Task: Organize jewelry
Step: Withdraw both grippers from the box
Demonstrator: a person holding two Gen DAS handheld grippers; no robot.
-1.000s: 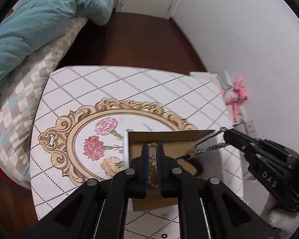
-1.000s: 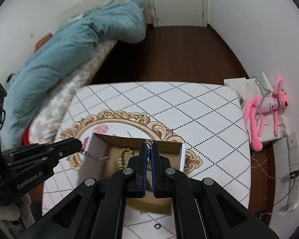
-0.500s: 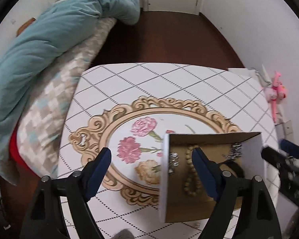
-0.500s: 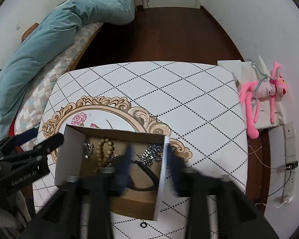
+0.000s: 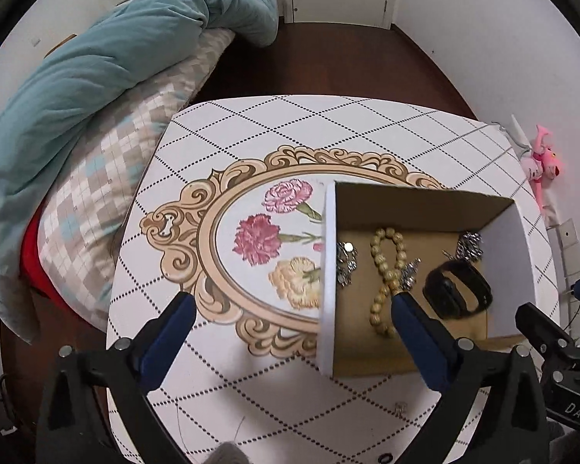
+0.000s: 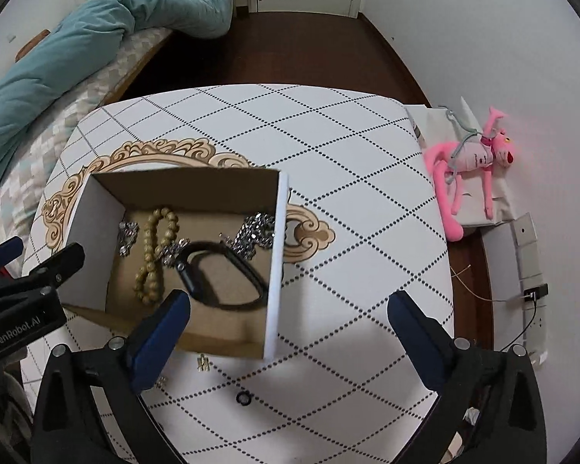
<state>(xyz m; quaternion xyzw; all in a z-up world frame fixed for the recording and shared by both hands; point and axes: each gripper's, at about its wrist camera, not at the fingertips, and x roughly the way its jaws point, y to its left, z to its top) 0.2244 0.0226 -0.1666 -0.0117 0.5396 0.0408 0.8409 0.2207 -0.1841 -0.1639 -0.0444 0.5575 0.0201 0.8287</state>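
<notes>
An open cardboard box [image 5: 330, 270] [image 6: 278, 255] stands on the patterned table. Inside lie a beige bead bracelet [image 5: 384, 270] [image 6: 154, 255], a black wristband [image 5: 458, 292] [image 6: 220, 274] and silver chain pieces [image 5: 346, 263] [image 6: 255, 232]. My left gripper [image 5: 290, 305] is open and empty, its jaws astride the box's left wall. My right gripper [image 6: 288, 305] is open and empty, its jaws astride the box's right wall. A small earring [image 6: 203, 363] and a black ring [image 6: 243, 398] lie on the table in front of the box.
The table [image 6: 348, 178] has a diamond-pattern cloth with a floral oval. A bed with a teal duvet [image 5: 96, 77] is to the left. A pink plush toy [image 6: 468, 162] lies on a white bag to the right. A small trinket [image 5: 400, 408] lies near the front edge.
Both grippers were shut on the silver chain stretched over the box. They have opened, the chain has dropped into the box, and both have pulled back and up.
</notes>
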